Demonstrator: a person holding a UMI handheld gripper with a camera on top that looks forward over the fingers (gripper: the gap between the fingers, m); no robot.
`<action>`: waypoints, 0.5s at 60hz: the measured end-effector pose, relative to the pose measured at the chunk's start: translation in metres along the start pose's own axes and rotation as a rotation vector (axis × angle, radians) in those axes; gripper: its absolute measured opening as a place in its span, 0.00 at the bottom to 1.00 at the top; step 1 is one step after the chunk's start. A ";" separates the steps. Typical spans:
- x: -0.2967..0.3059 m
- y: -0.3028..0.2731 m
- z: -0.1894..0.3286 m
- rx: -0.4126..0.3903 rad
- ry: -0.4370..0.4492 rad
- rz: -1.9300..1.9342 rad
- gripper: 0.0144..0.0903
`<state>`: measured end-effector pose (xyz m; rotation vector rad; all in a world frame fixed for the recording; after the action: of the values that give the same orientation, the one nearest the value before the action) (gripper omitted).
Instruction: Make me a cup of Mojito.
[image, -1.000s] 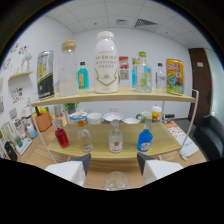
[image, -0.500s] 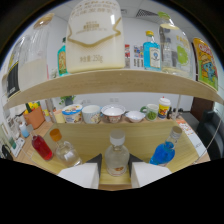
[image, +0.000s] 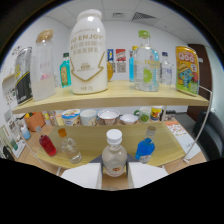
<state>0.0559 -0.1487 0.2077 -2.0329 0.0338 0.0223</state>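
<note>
Hand-held gripper (image: 114, 176) with fingers (image: 82, 176) spread apart, pale pads low in the view, a clear round bottle (image: 114, 156) with a white cap standing between them on the lower shelf (image: 125, 135), a gap showing at either side, not clamped; just to the right of that bottle, a blue bottle (image: 144, 148) with a pale cap; to the left, a clear bottle with an orange cap (image: 68, 147), and further left a red bottle (image: 48, 145); behind these, along the back of the lower shelf, a row of cups (image: 98, 117), white and patterned, set side by side; above, on the upper shelf (image: 120, 94), a large white jug (image: 88, 52) with printed lettering, upright, near the middle; left of it a small teal bottle (image: 65, 70), a tall clear jar with a tan lid (image: 43, 65) and a dark can (image: 23, 75); right of the jug a clear bottle with a green cap (image: 146, 63) and, towards the shelf's end, a yellow printed carton (image: 186, 69); contents of the bottles not legible.
</note>
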 end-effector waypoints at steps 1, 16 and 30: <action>0.002 0.000 -0.005 0.003 0.004 0.001 0.26; 0.058 0.042 -0.049 -0.024 0.124 -0.056 0.26; 0.097 0.079 -0.042 -0.084 0.247 -0.367 0.26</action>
<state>0.1499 -0.2231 0.1524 -2.0870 -0.1880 -0.4648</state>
